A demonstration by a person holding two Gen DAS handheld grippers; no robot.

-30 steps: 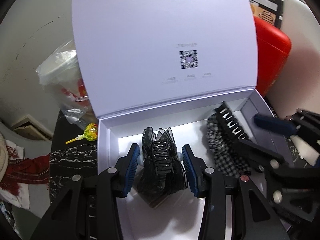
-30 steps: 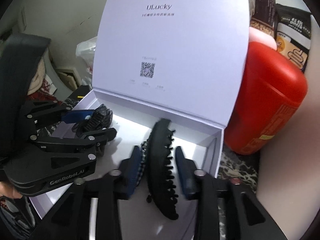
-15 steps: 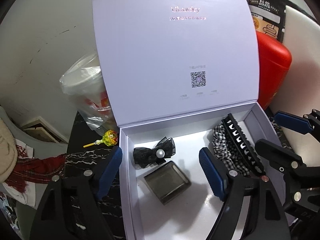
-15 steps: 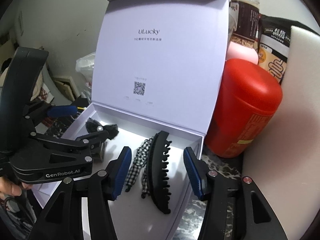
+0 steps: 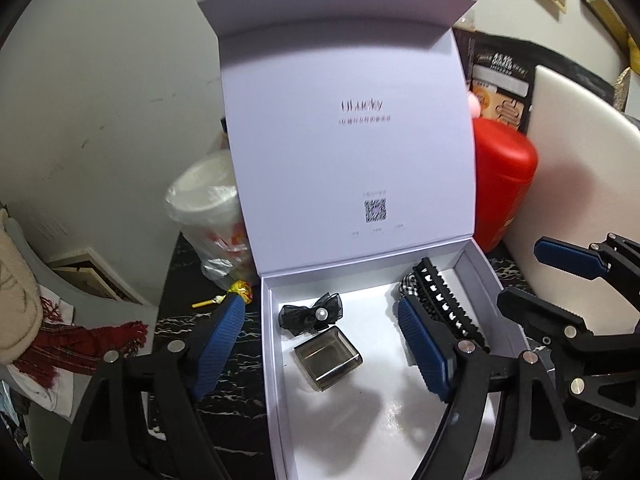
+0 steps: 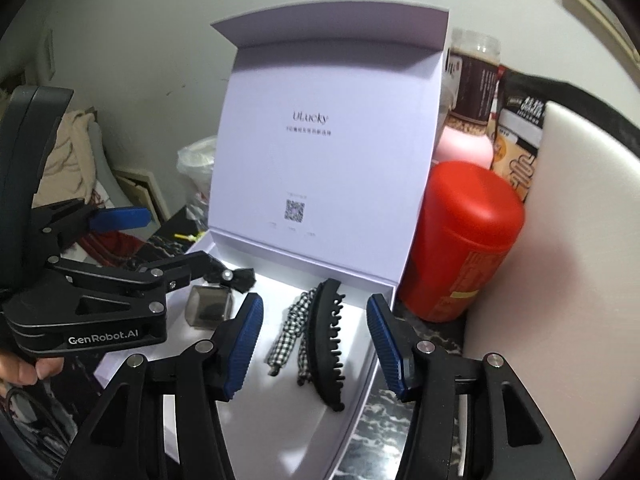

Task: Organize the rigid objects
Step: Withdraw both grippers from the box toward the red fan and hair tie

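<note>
An open white gift box [image 5: 270, 360] holds a black bow clip with a pearl [image 5: 312, 314], a smoky translucent square case [image 5: 328, 360] and a long black toothed hair clip with a checked ribbon [image 5: 444, 304]. My left gripper [image 5: 320, 310] hovers above the box's left half, open, with nothing between its blue pads. In the right wrist view my right gripper [image 6: 315, 306] is open above the long clip [image 6: 326, 336] without touching it. The bow [image 6: 236, 276] and case [image 6: 210, 306] lie to its left, under the left gripper [image 6: 168, 238].
The raised lid [image 5: 348, 140] stands at the back. A red canister [image 6: 468, 240], a jar [image 6: 474, 80] and a snack pouch [image 5: 500, 88] crowd the right, beside a white panel [image 6: 560, 240]. A bagged cup [image 5: 208, 216] and a lollipop [image 5: 236, 292] sit left on the marble top.
The left gripper opened and let go of the bow clip, which now lies in the box. The right pads spread away from the long clip. Both grippers rose and drew back.
</note>
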